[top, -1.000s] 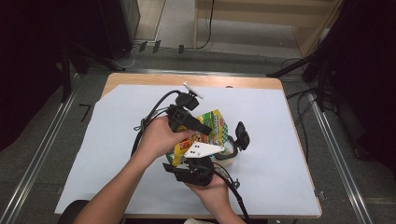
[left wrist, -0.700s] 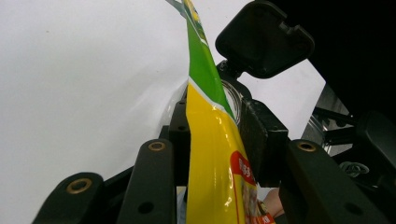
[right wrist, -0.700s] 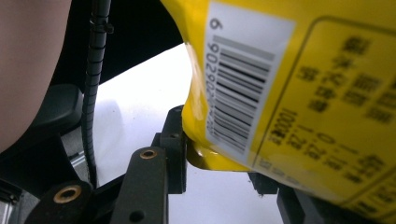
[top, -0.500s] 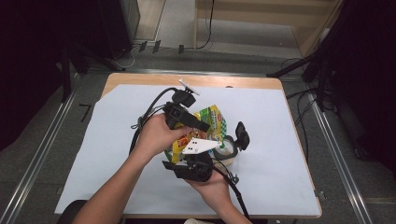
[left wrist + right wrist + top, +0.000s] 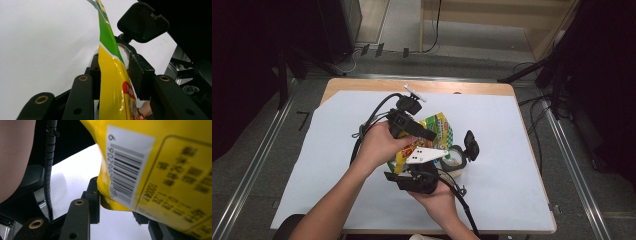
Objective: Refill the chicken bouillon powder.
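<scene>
1. Snack pouch (image 5: 438, 131), yellow/green printed film: held off the worktop (image 5: 522, 165) mid-sheet, a bit toward the near edge, between both grippers.
2. Handling, judged: light, thin, floppy foil, glossy so likely slippery; contents look loose and crushable. Will sag and twist, not hold shape.
3. Take hold at the flat sealed edges, not the puffed middle; keep the pinch narrow so the film doesn't slide.
4. Left gripper (image 5: 113, 75): fingers part closed, pouch (image 5: 112, 82) edge-on between them, gripped near the green top.
5. Right gripper (image 5: 116, 203): fingers part closed on the barcode-side bottom corner of the pouch (image 5: 160, 167).
6. Clear jar (image 5: 454, 159) with hinged black lid (image 5: 471, 145) flipped open stands just right of the pouch, likely the pour target.
</scene>
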The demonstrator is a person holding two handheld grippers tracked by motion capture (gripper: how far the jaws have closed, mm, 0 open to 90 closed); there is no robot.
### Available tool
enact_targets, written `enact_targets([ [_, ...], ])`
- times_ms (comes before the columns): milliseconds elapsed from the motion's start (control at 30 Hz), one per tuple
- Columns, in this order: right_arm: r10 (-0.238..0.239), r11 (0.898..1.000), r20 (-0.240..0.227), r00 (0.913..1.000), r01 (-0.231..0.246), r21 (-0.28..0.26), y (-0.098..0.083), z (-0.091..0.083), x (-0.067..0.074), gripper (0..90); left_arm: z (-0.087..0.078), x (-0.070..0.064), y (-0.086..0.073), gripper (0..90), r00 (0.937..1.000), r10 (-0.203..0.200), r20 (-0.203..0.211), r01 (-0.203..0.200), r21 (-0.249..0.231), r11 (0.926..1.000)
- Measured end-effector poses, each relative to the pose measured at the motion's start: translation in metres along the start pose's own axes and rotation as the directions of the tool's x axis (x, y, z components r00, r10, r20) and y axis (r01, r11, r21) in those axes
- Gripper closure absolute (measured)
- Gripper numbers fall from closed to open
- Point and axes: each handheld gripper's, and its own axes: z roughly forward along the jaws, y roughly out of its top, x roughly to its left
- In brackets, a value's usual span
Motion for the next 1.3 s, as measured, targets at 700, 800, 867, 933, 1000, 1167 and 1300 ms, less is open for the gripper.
enact_targets([
  [700, 0.050, 0.999, -0.011, 0.9987, -0.050, 0.008, 0.001, -0.002, 0.000, 65.6, 0.005, 0.004, 0.003, 64.9, 0.9993, -0.015, 0.033, 0.015, 0.013, 0.9998],
  [800, 0.050, 0.999, -0.015, 0.9986, -0.050, 0.012, 0.001, -0.002, 0.001, 65.5, 0.005, 0.005, 0.002, 64.6, 0.9991, -0.019, 0.037, 0.018, 0.015, 0.9997],
  [867, 0.050, 0.999, -0.015, 0.9986, -0.050, 0.019, 0.001, -0.002, 0.001, 65.8, 0.006, 0.006, 0.003, 64.6, 0.9990, -0.020, 0.039, 0.020, 0.019, 0.9996],
  [933, 0.049, 0.999, -0.013, 0.9987, -0.049, 0.024, 0.000, -0.002, 0.000, 65.8, 0.007, 0.007, 0.003, 64.6, 0.9988, -0.023, 0.043, 0.022, 0.017, 0.9996],
  [1000, 0.050, 0.999, -0.012, 0.9987, -0.050, 0.022, 0.000, -0.002, 0.000, 65.8, 0.007, 0.007, 0.003, 64.7, 0.9987, -0.023, 0.045, 0.022, 0.018, 0.9996],
  [1167, 0.044, 0.999, -0.008, 0.9990, -0.044, 0.027, 0.000, -0.003, 0.001, 65.8, 0.007, 0.009, 0.003, 64.7, 0.9982, -0.027, 0.054, 0.026, 0.021, 0.9994],
  [1300, 0.027, 0.999, 0.005, 0.9996, -0.027, 0.036, 0.001, -0.003, 0.003, 65.8, 0.007, 0.010, 0.003, 64.9, 0.9975, -0.036, 0.061, 0.035, 0.021, 0.9992],
])
